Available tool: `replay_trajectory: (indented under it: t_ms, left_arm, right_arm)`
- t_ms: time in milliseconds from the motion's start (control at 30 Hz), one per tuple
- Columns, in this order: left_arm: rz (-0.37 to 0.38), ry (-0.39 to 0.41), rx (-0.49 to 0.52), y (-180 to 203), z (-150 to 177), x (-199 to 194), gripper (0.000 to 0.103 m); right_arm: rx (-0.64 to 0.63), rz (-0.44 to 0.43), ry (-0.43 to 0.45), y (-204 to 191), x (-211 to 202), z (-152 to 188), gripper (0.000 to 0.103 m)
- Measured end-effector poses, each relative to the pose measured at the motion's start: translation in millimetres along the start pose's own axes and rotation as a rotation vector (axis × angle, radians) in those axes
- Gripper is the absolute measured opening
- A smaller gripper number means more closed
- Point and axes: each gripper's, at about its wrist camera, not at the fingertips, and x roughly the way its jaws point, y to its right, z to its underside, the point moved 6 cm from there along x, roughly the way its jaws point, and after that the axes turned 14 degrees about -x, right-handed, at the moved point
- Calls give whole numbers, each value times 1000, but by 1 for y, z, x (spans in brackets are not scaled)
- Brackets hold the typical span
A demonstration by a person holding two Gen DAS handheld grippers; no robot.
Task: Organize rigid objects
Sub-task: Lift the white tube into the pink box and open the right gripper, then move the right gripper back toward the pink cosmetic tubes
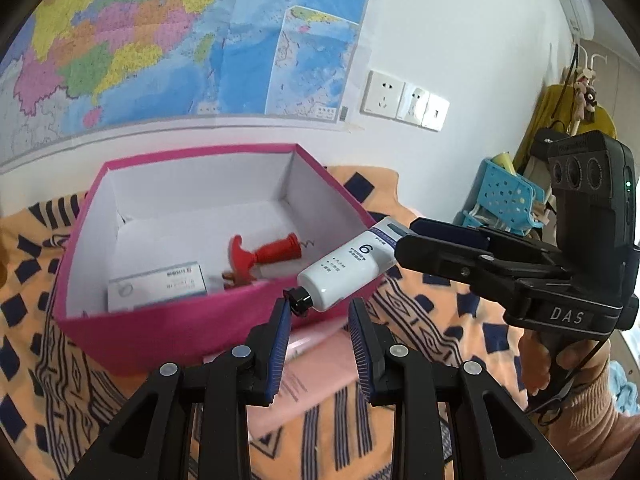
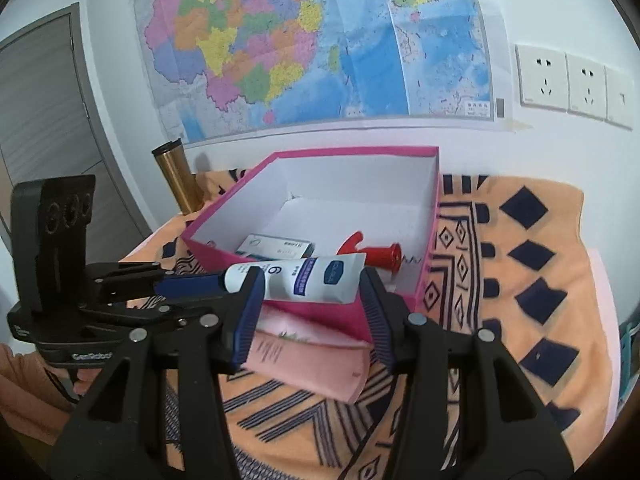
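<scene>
Right gripper point(image 2: 312, 312) clamps the white tube point(image 1: 352, 264) by its tail, above the pink box's point(image 1: 168, 320) near wall. Left gripper point(image 1: 318, 330) stands open, empty, touching the cap. Risk: a nudge swings the tube outside the box.

White tube point(image 1: 348, 266), black cap, printed "6": tilted, cap lowest, over the near rim of the pink box point(image 1: 176, 320) at frame centre. Inside the box: red corkscrew point(image 1: 266, 254) lying on its side; small white carton point(image 1: 158, 286) lying flat at lower left.
</scene>
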Motion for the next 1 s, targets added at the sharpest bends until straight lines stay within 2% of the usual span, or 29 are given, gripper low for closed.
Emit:
replay_trajectory:
  t_ms: [300, 700, 833, 1000]
  left_arm:
    - [-25, -3, -29, -16, -34, 23, 29]
    - [-78, -53, -55, -33, -40, 60, 29]
    - [-94, -33, -50, -33, -40, 57, 29]
    - [-91, 17, -20, -31, -34, 35, 31]
  right_arm:
    - [56, -26, -27, 22, 30, -10, 52]
    - [88, 21, -101, 37, 63, -4, 52]
    - [98, 18, -91, 37, 61, -2, 52]
    - [92, 14, -55, 31, 43, 1, 52]
